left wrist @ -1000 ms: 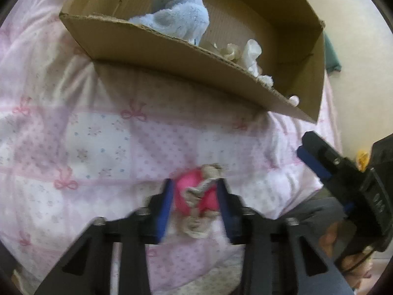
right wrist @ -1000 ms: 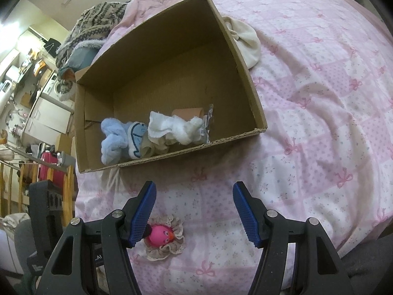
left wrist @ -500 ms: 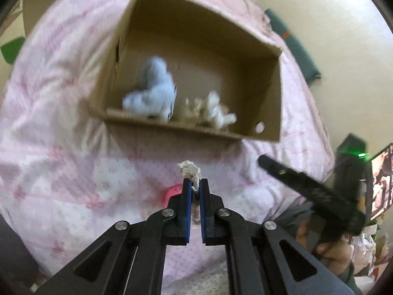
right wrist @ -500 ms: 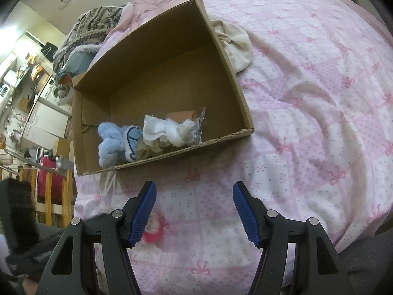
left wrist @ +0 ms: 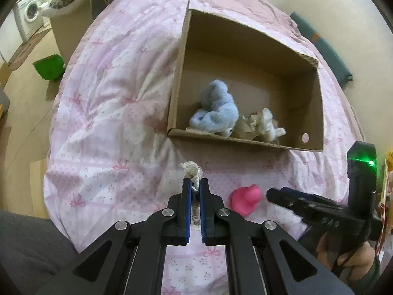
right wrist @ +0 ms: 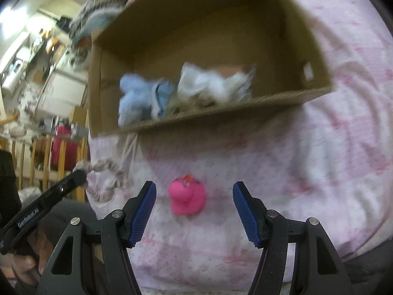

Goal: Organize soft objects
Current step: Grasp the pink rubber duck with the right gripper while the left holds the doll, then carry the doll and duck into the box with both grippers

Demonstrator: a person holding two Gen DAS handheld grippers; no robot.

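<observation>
Our left gripper is clamped on a lace-edged cloth, lifted clear of the pink quilt. Our right gripper, jaws apart and empty, frames the pink rubber duck on the quilt. We judge the pick-up step underway; next, carrying both into the cardboard box beside the blue plush.

Open quilt is left between the tongs and the cardboard box, whose near wall stands in the way. The box's front corner is filled by a blue plush and white cloths; its back half is free. A pink duck lies between the spread right tongs.
</observation>
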